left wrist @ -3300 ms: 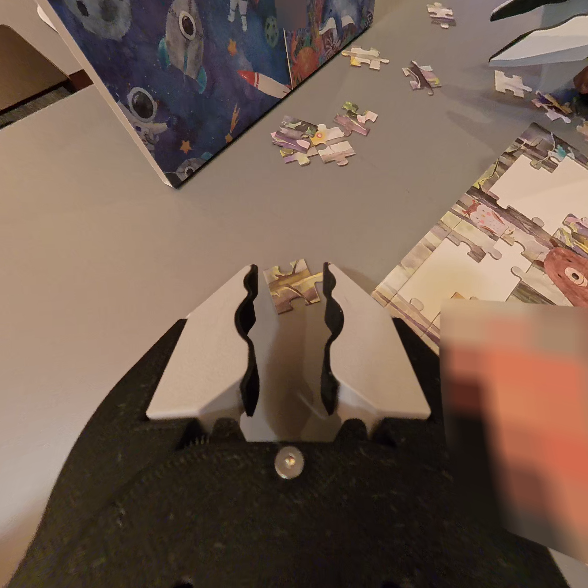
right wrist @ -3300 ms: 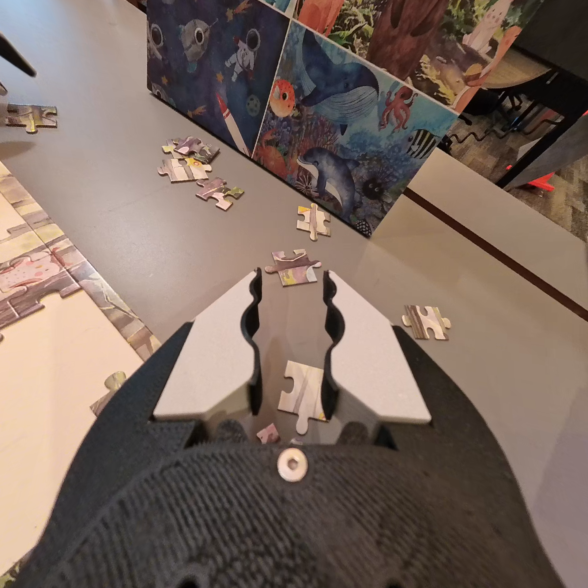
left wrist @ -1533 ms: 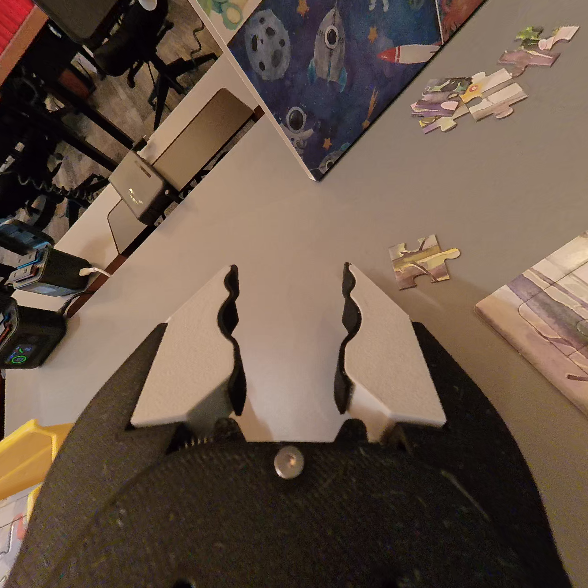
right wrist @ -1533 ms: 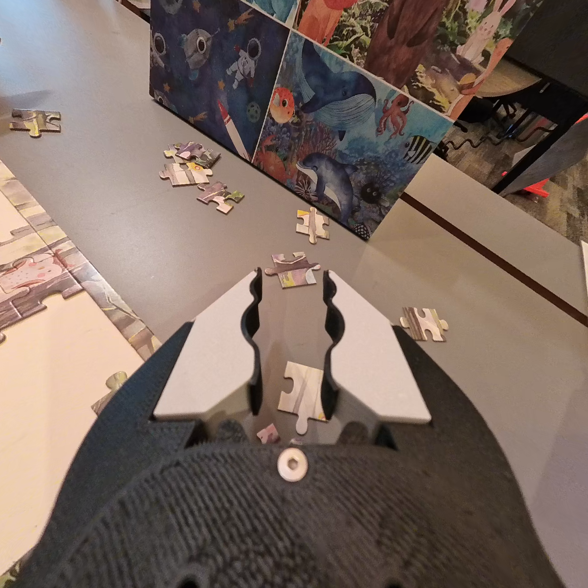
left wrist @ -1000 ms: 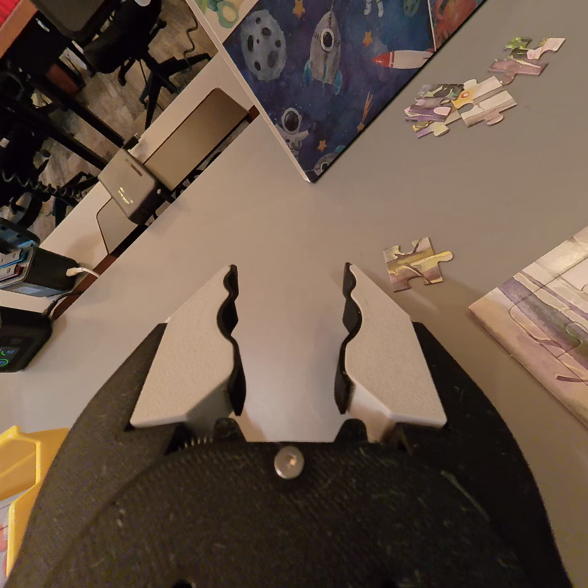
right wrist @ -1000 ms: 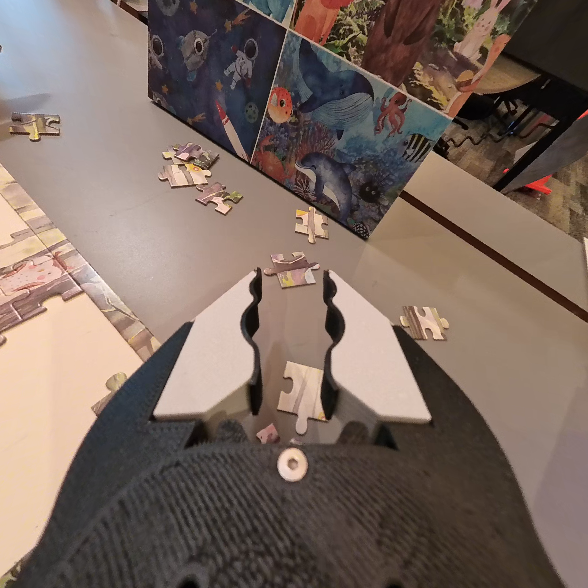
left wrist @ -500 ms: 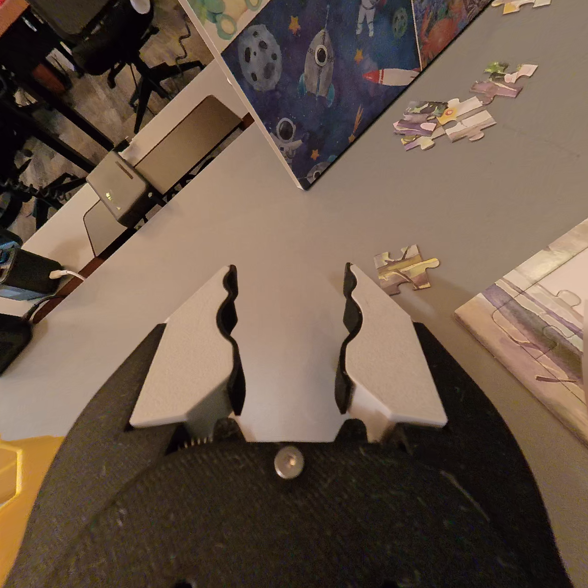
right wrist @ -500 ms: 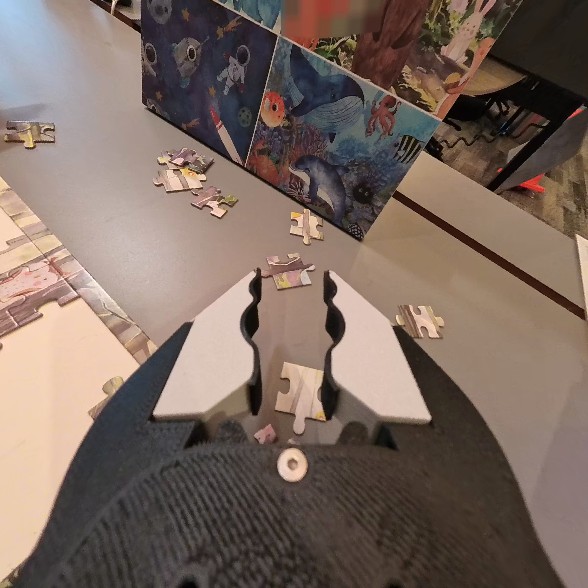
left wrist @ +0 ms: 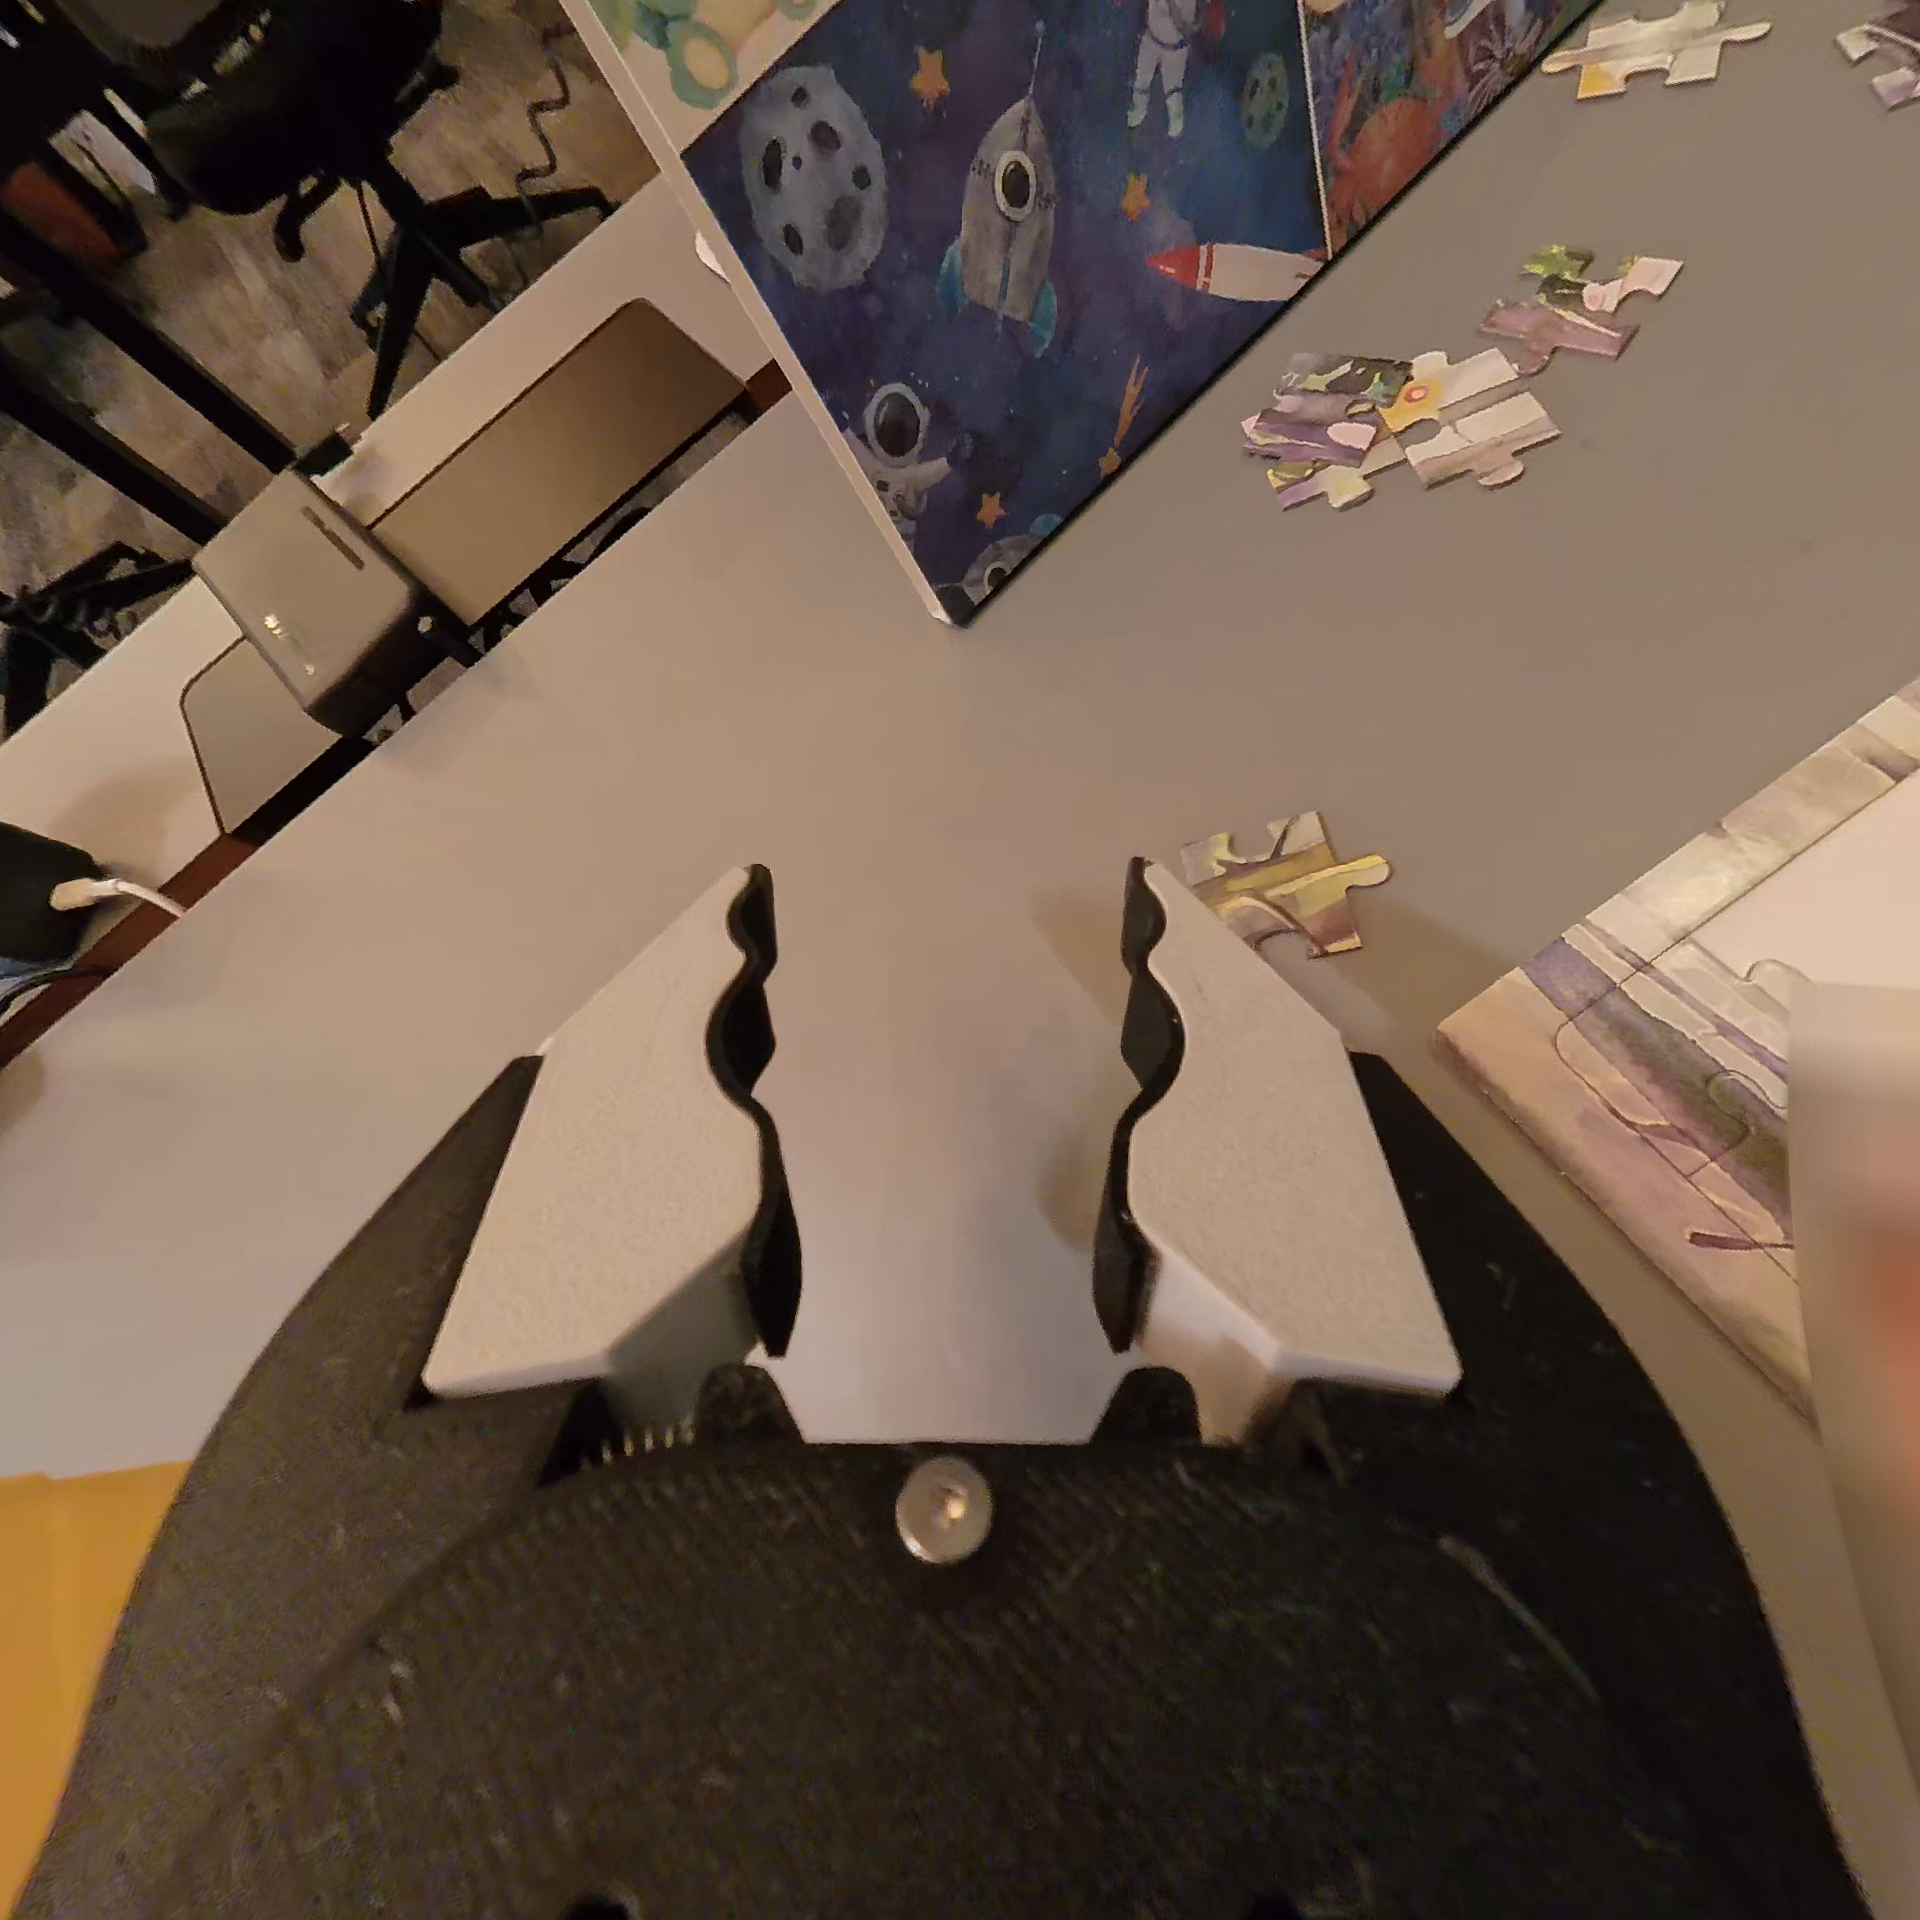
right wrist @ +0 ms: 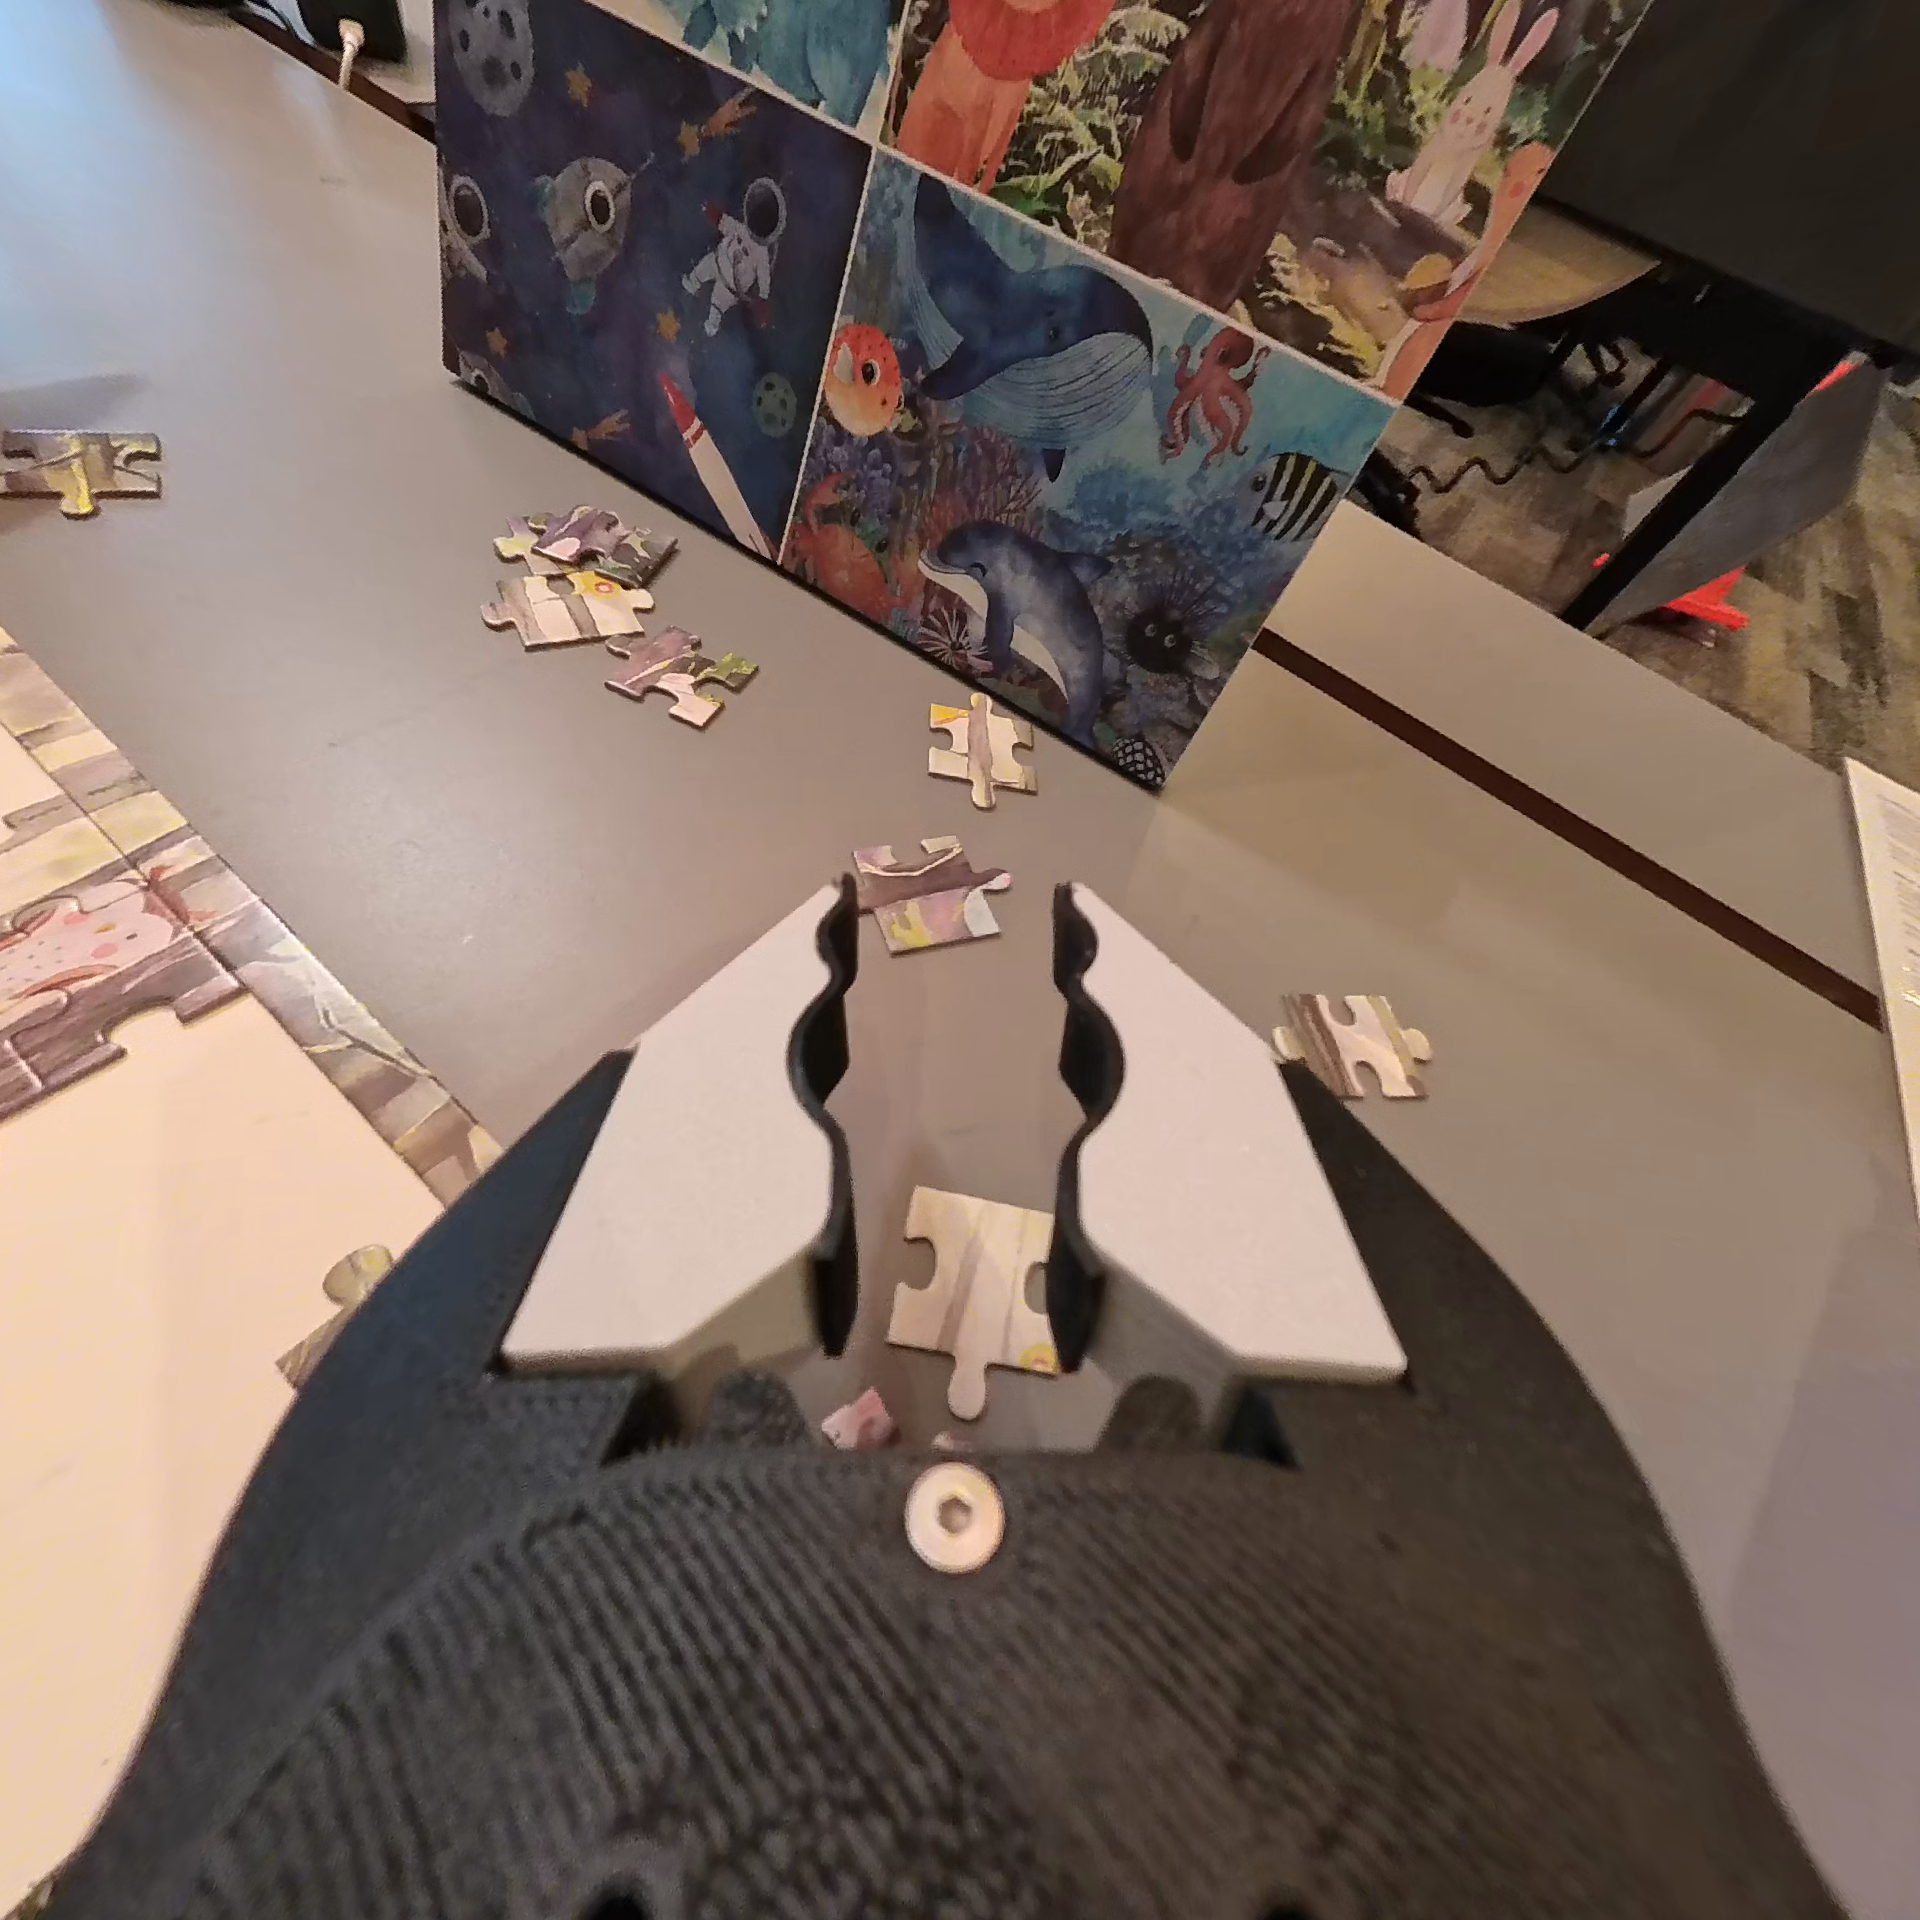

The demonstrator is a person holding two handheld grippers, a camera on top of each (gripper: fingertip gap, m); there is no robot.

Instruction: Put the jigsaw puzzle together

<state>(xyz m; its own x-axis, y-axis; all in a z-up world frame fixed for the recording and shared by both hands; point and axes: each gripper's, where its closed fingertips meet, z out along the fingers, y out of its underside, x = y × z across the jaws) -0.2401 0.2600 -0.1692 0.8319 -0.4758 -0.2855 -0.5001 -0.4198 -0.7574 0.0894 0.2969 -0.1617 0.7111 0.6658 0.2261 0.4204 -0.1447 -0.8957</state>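
My left gripper [left wrist: 948,883] is open and empty, low over the grey table. A yellow-and-purple loose piece [left wrist: 1283,883] lies flat just right of its right fingertip [left wrist: 1143,883]. The partly built puzzle [left wrist: 1621,1049] lies at the right. My right gripper [right wrist: 956,899] is open, with a narrower gap. A pale piece [right wrist: 977,1288] lies on the table under it, near the base of the fingers. A purple piece [right wrist: 930,894] lies just past its fingertips. The puzzle's edge [right wrist: 343,1029] runs along the left.
The picture-covered puzzle box [left wrist: 1039,260] [right wrist: 935,364] stands at the back. Several loose pieces lie in a cluster [left wrist: 1403,426] [right wrist: 582,582], others singly [right wrist: 982,748] [right wrist: 1351,1044]. A yellow bin [left wrist: 62,1538] and the table edge are at my left. A white sheet [right wrist: 1891,935] lies far right. Between my left fingertips and the yellow-and-purple loose piece [left wrist: 1283,883] there is roughly 5 centimetres. Look for it in the right wrist view [right wrist: 85,468] too.
My left gripper let the yellow-and-purple piece out from between its fingertips, opened wider and swung left; it has since drifted back, so the piece is by its right fingertip. The right gripper has barely moved.
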